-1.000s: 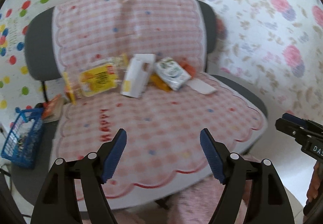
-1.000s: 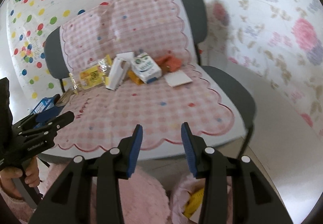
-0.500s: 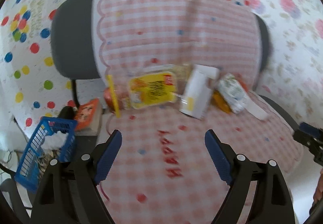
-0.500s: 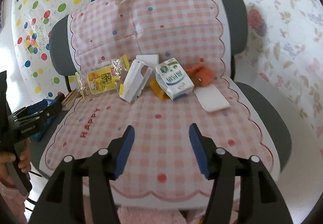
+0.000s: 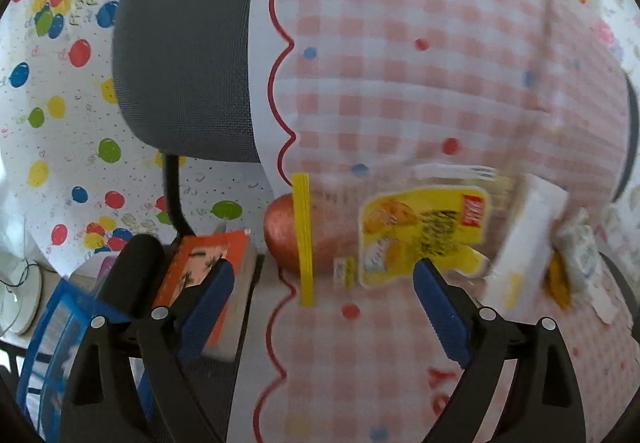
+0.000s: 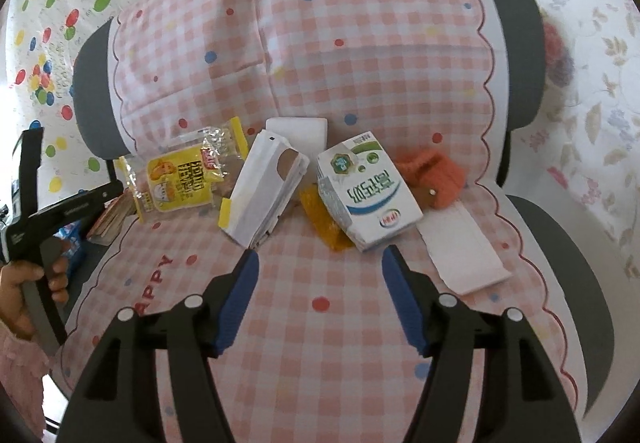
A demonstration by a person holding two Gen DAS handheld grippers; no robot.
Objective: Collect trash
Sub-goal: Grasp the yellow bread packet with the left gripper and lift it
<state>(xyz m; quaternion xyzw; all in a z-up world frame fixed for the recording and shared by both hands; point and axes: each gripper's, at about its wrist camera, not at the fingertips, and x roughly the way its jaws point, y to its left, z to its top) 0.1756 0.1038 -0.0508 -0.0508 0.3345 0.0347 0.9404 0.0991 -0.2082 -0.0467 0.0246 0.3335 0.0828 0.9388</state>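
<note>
The trash lies in a row at the back of the chair seat (image 6: 568, 323), against the backrest: a yellow snack bag (image 6: 180, 179) at the left end, a white paper bag (image 6: 264, 191) beside it, then a milk carton (image 6: 368, 191) lying on an orange wrapper (image 6: 320, 219), with a white paper strip (image 6: 460, 247) at the right end. A pink checked cover (image 6: 320, 323) drapes the chair. The right gripper (image 6: 316, 267) hangs over the seat just in front of the carton, jaws apart and empty. The left gripper (image 5: 320, 283) (blurred view) is opening, nothing between its jaws, in front of the snack bag.
</note>
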